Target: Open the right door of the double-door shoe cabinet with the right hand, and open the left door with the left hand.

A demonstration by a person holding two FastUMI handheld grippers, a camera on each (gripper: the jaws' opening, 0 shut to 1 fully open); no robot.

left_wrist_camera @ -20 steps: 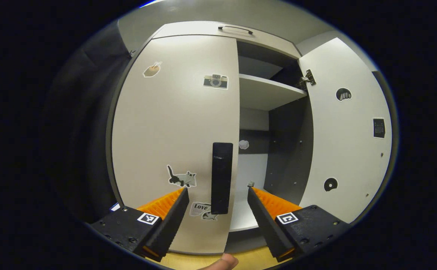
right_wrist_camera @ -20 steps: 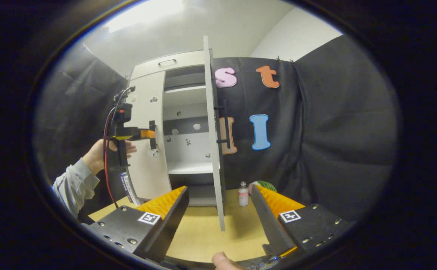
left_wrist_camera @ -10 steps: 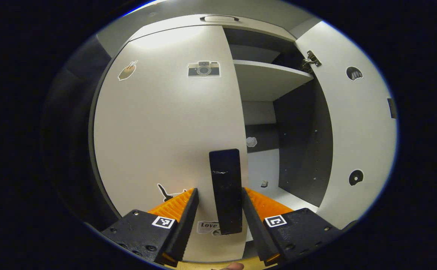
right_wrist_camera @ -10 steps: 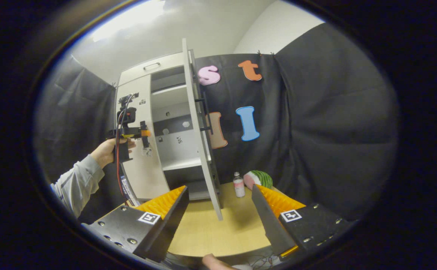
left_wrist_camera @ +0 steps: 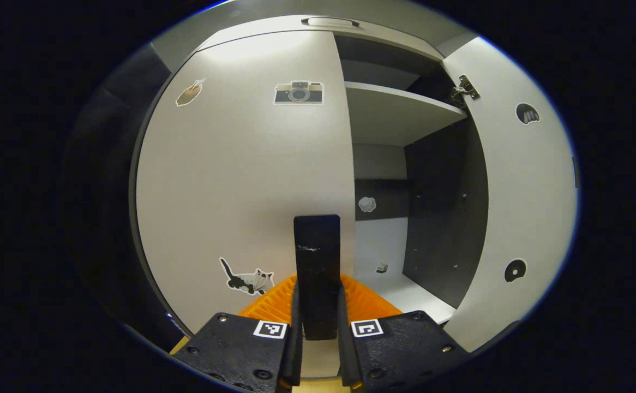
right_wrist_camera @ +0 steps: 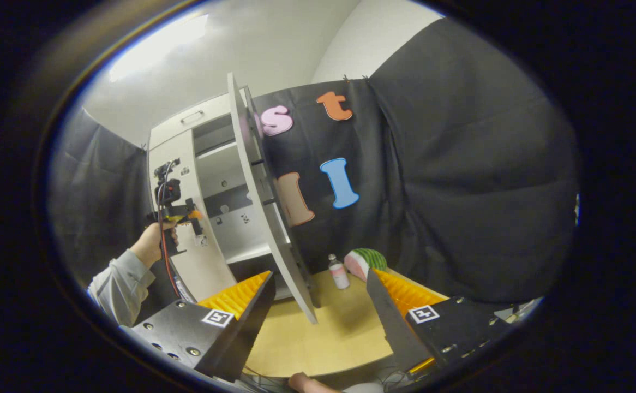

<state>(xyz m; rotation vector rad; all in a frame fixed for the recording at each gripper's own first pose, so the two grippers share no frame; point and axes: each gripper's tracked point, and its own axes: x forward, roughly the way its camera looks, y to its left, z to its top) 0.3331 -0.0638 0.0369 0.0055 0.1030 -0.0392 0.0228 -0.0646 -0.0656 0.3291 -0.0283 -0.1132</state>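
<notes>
Left gripper clamped on black handle of closed left door.
Right gripper spread wide, holding nothing, lower centre; right door swung open.

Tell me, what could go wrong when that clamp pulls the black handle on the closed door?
The left gripper pinches only the lower end of the black handle on the left door, so the fingers could slide off when it pulls.

That door may swing toward the hand holding the gripper, and could bump it.

The open right door sticks out near the small bottle; a knock might push it into the bottle.
</notes>
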